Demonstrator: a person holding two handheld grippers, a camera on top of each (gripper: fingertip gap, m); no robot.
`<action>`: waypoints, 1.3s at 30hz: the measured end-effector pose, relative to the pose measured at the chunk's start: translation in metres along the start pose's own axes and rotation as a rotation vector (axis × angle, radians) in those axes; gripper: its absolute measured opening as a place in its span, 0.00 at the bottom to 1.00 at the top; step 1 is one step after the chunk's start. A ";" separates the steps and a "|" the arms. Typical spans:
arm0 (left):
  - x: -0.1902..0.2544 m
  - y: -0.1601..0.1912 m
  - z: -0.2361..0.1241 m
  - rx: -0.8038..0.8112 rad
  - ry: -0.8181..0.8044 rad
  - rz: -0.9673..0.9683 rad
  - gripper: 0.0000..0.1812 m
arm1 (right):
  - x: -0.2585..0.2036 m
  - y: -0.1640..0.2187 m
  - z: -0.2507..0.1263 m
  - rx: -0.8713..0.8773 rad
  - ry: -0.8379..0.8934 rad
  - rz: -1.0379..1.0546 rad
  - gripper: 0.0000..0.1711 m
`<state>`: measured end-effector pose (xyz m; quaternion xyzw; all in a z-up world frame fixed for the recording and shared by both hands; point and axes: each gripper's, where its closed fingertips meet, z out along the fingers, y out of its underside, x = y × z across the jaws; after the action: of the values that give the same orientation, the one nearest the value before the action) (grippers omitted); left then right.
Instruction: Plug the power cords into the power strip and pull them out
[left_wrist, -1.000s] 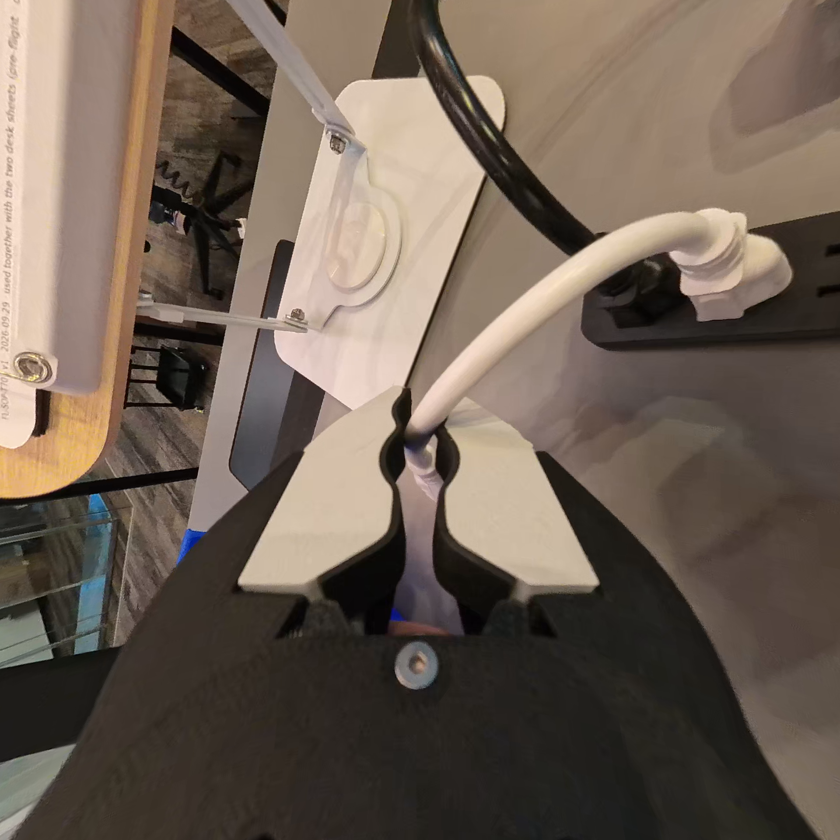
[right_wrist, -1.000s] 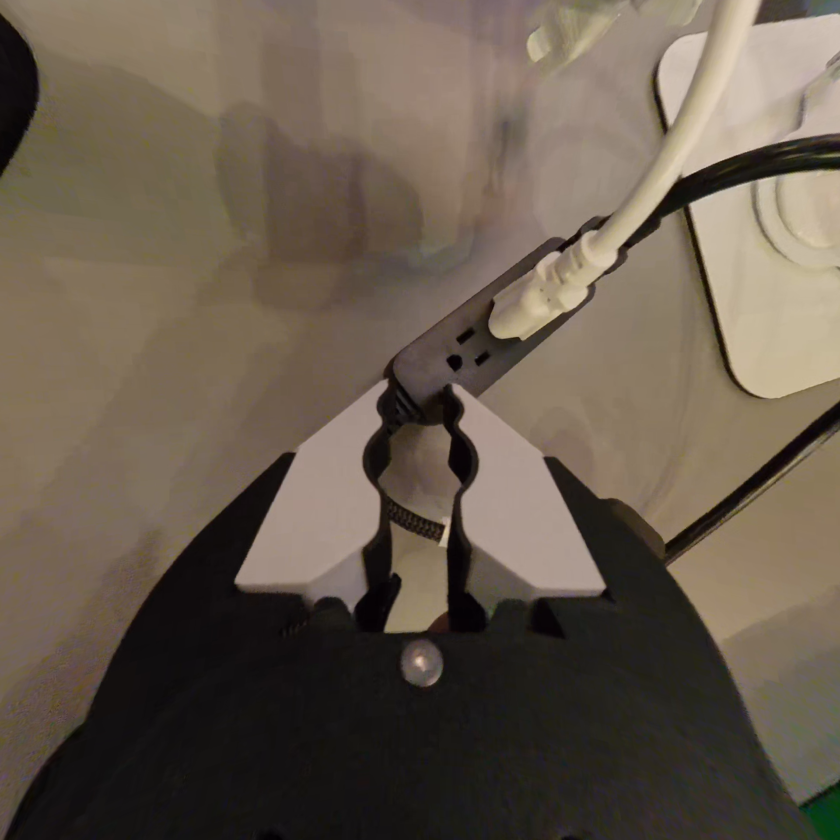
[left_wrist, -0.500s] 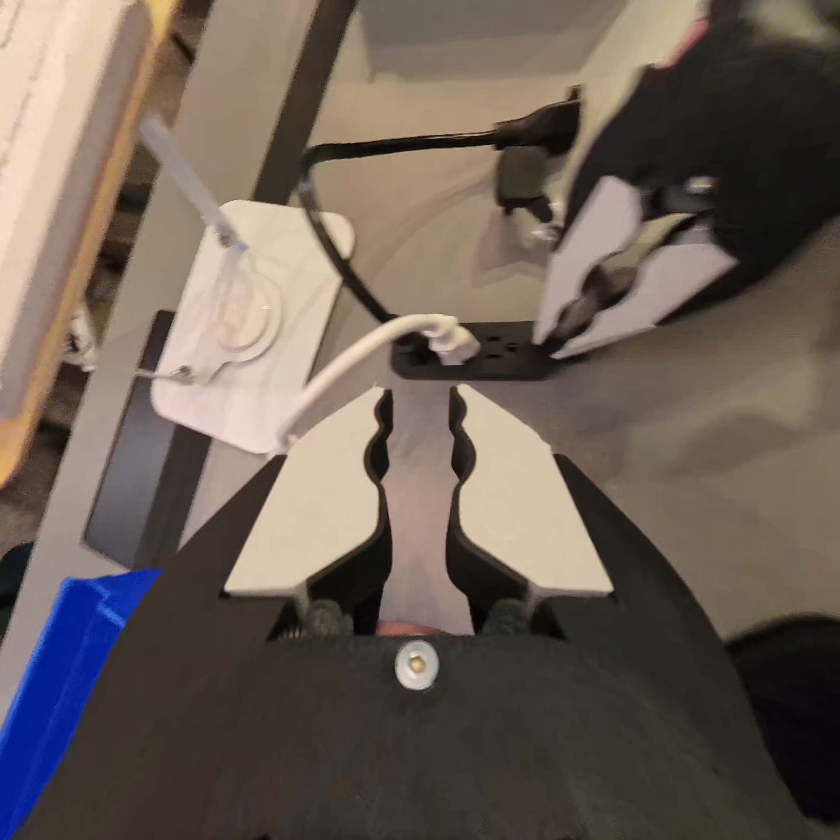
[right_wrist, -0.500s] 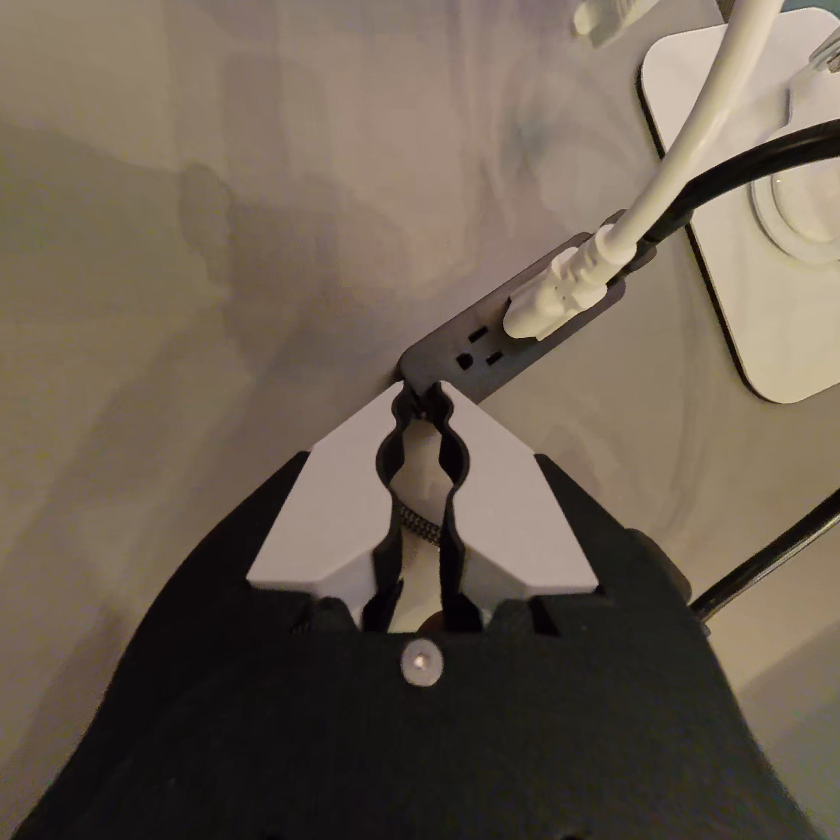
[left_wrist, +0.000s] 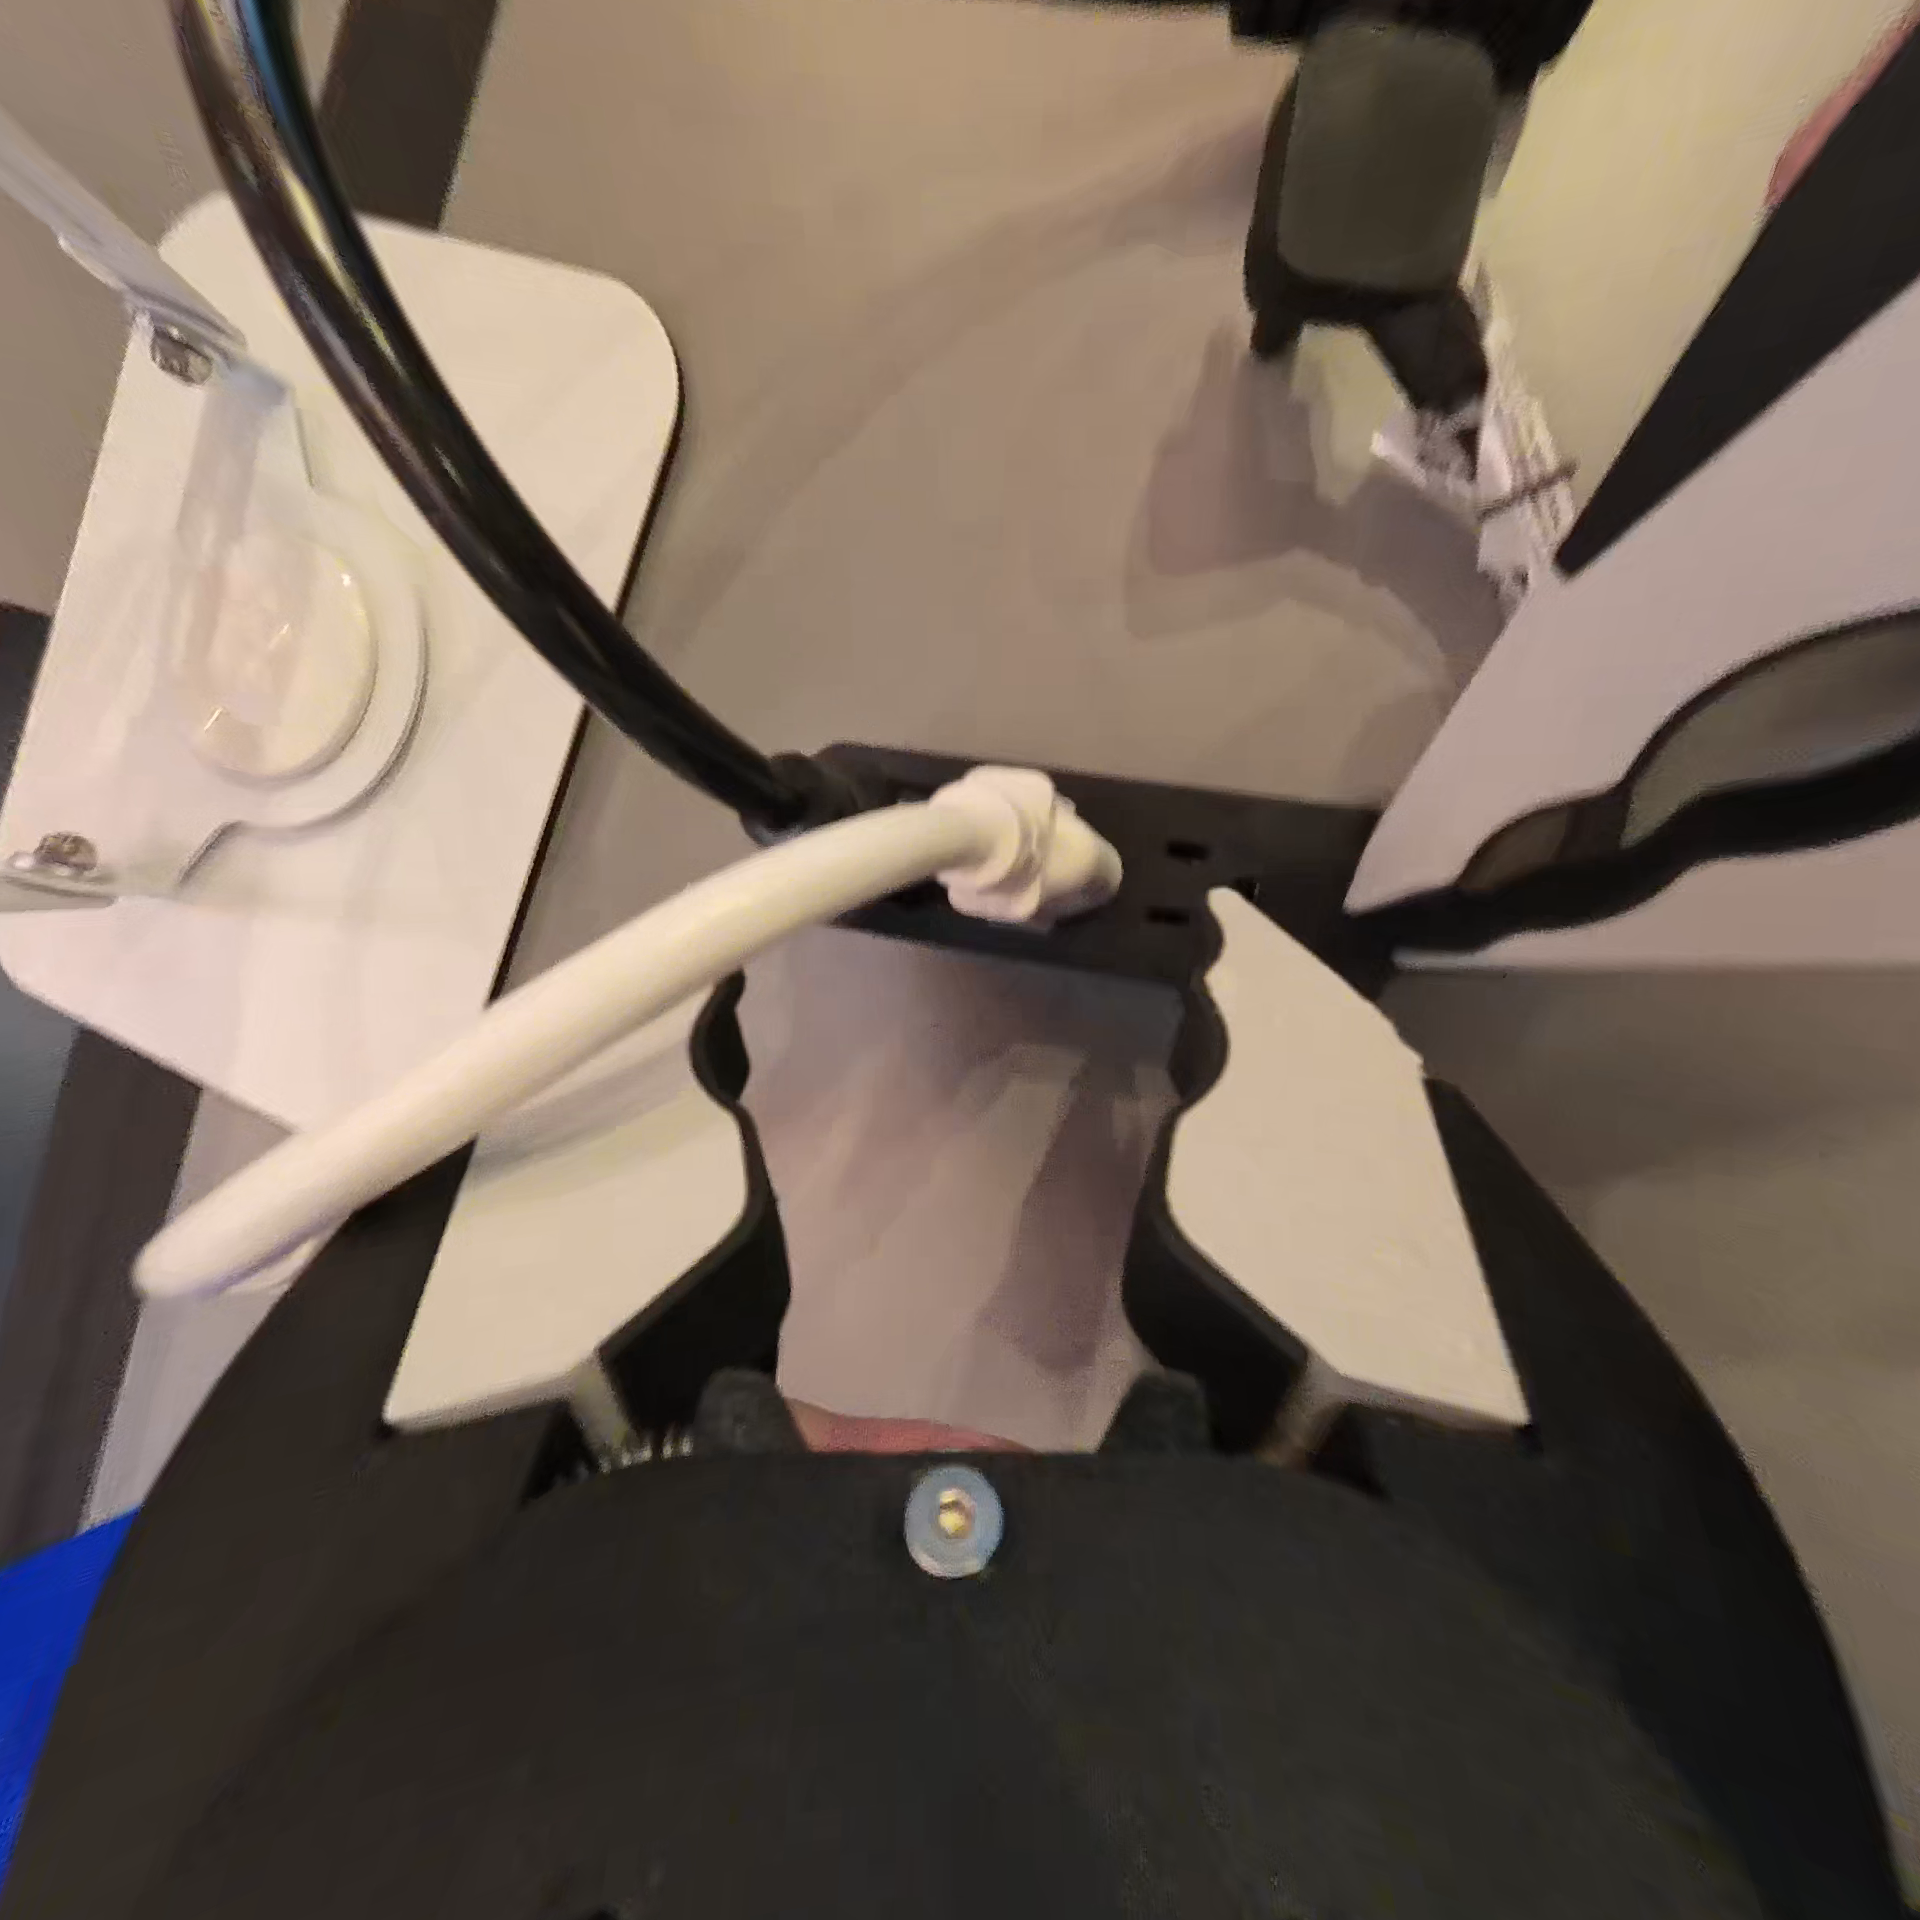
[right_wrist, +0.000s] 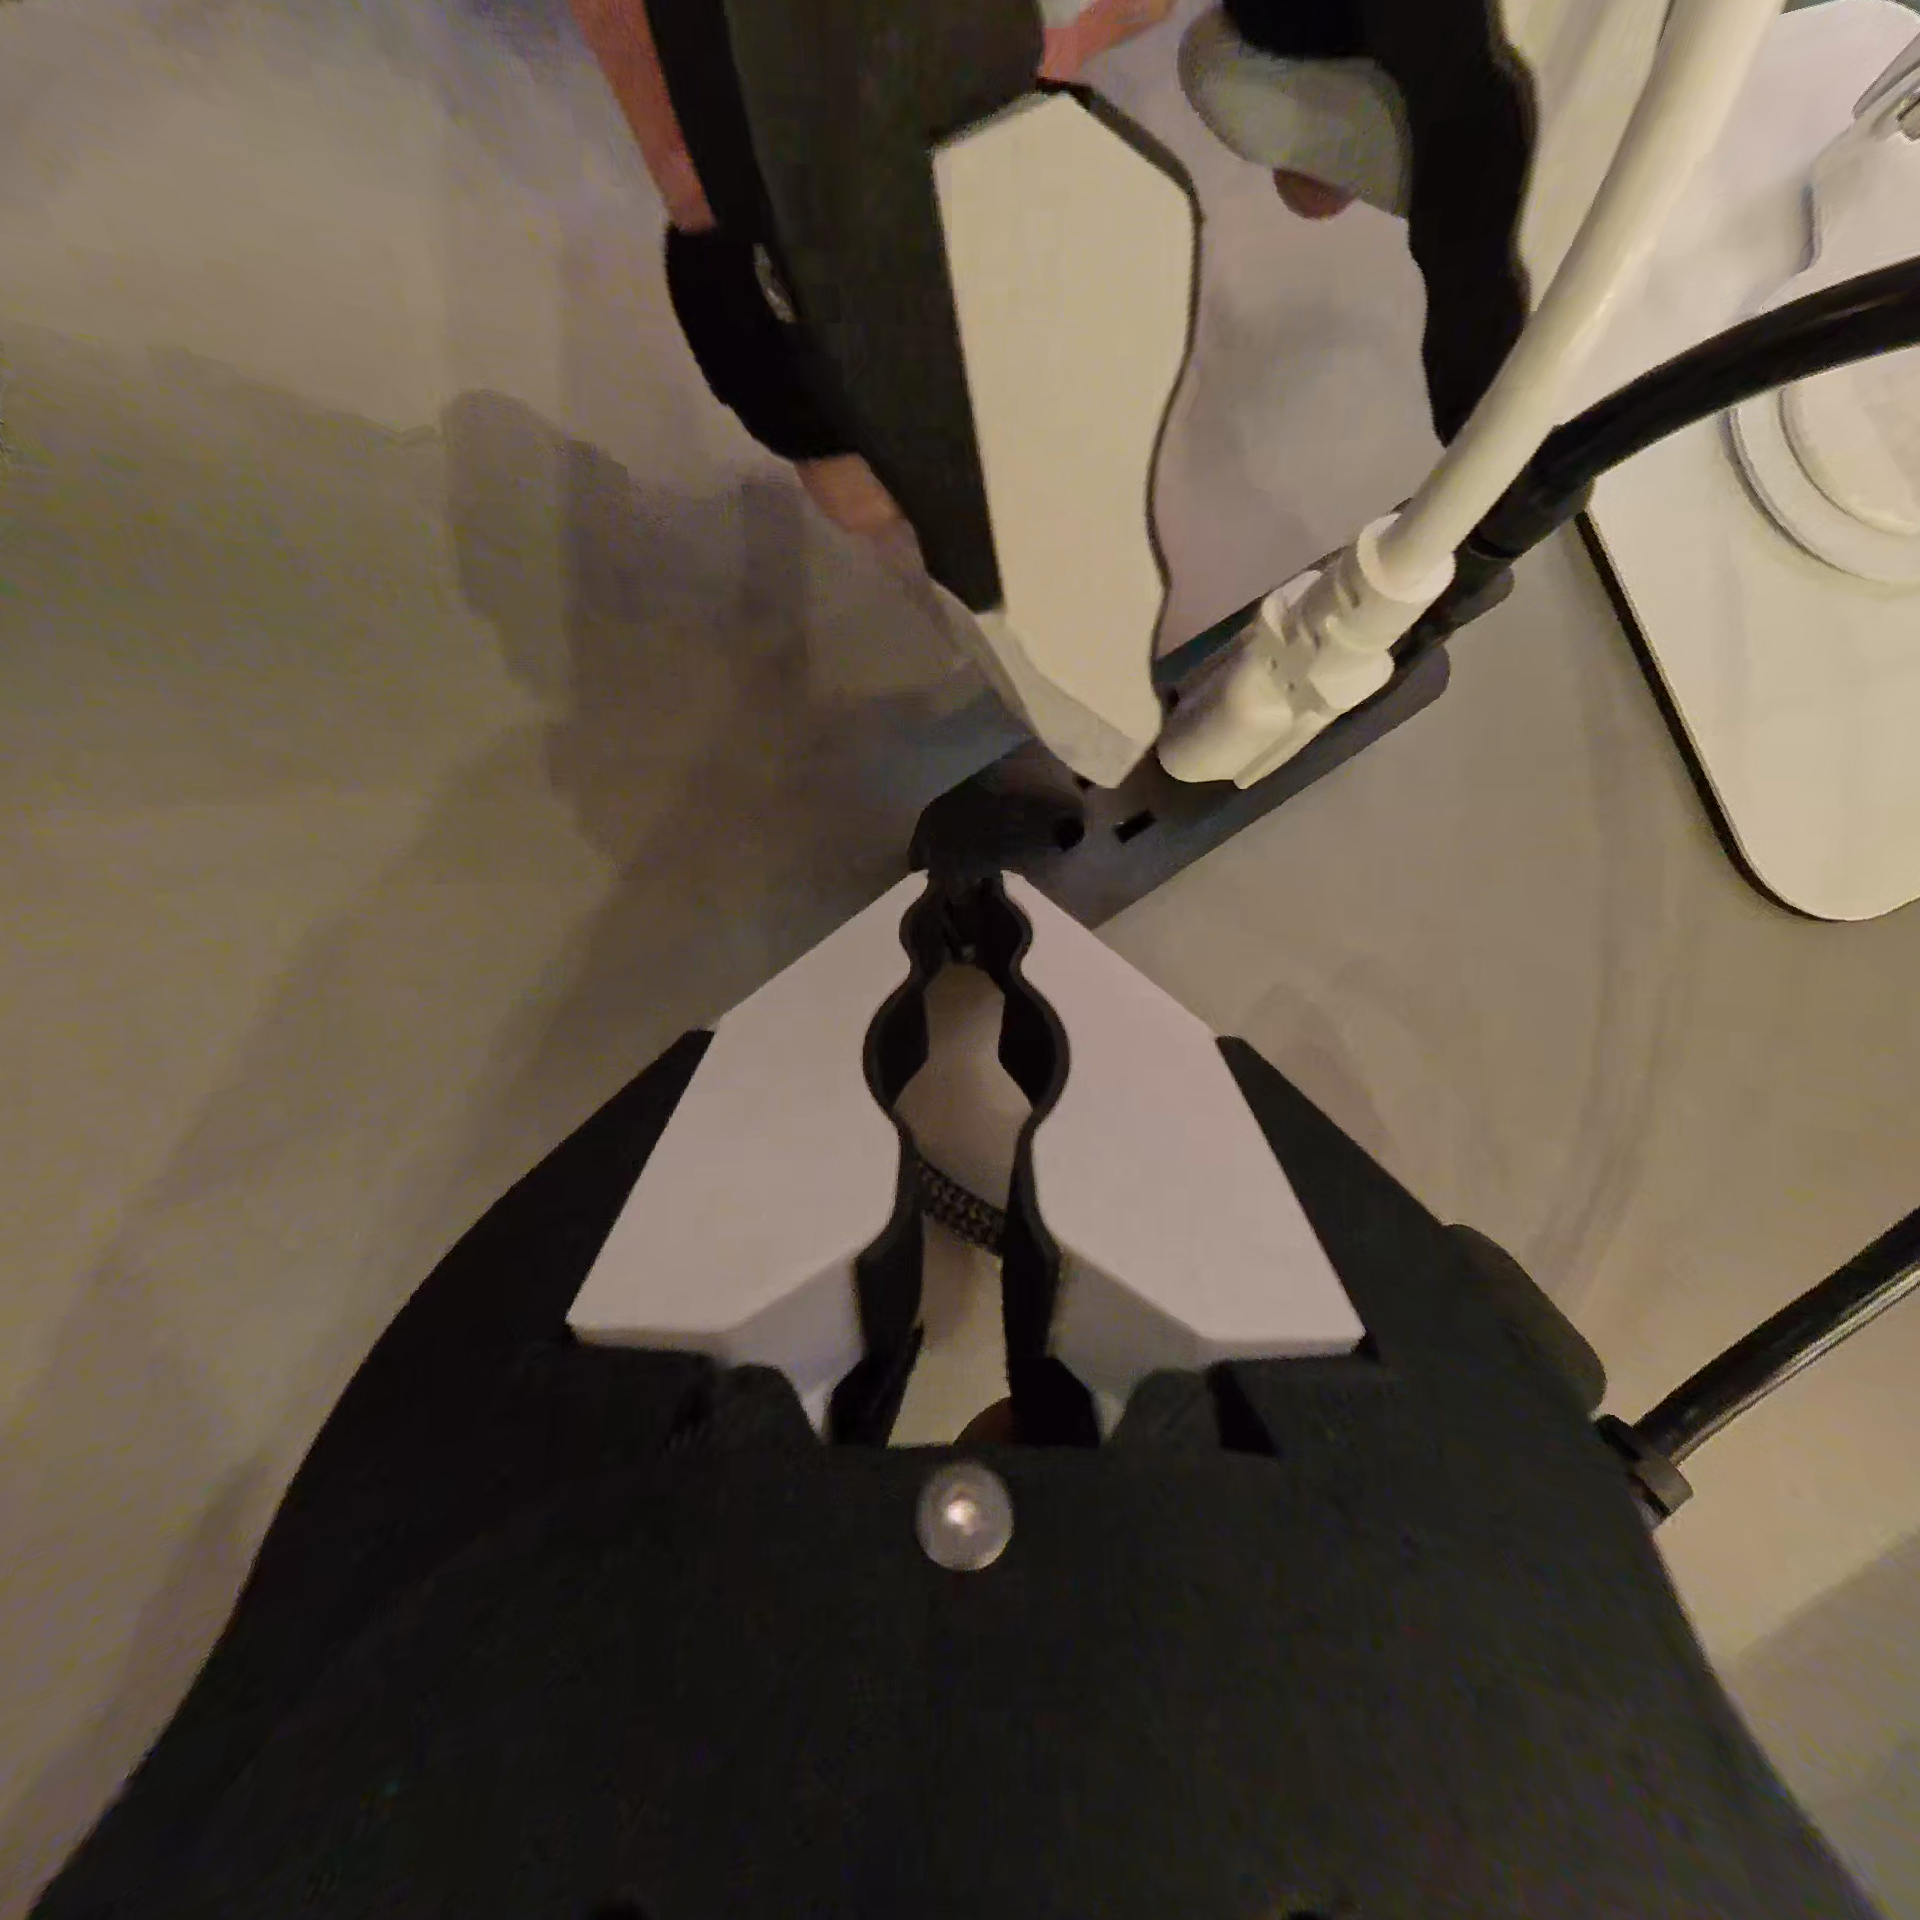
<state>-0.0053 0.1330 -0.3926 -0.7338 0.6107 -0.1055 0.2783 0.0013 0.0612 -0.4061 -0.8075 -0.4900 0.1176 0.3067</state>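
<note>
Two grippers work around our power strip (left_wrist: 1262, 862), which lies flat on the grey table (left_wrist: 914, 436). Nearest, our right gripper (right_wrist: 961, 894) is clenched on the strip's braided cord (right_wrist: 951, 1210) right at the strip's end. Our left gripper (left_wrist: 961, 977) is spread wide and grasps nothing, its fingertips (left_wrist: 1221, 920) just at the strip's near edge, beside the white plug (left_wrist: 1023, 857) seated in the strip. Past that plug a black cord (left_wrist: 436, 416) arches up from the strip's far end. Beyond the strip lies a white plate (left_wrist: 343, 644).
</note>
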 end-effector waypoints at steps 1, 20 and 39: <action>0.001 -0.004 0.003 0.037 0.012 -0.012 0.43 | 0.000 -0.001 0.000 0.005 -0.002 0.003 0.02; 0.003 -0.009 0.021 0.261 0.109 -0.047 0.32 | 0.029 -0.028 -0.045 0.133 -0.011 -0.166 0.21; 0.006 -0.012 0.021 0.263 0.118 0.006 0.33 | 0.140 -0.060 -0.027 -0.245 0.274 -0.827 0.06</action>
<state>0.0169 0.1345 -0.4046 -0.6816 0.6092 -0.2269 0.3359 0.0400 0.1912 -0.3323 -0.5825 -0.7365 -0.1816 0.2922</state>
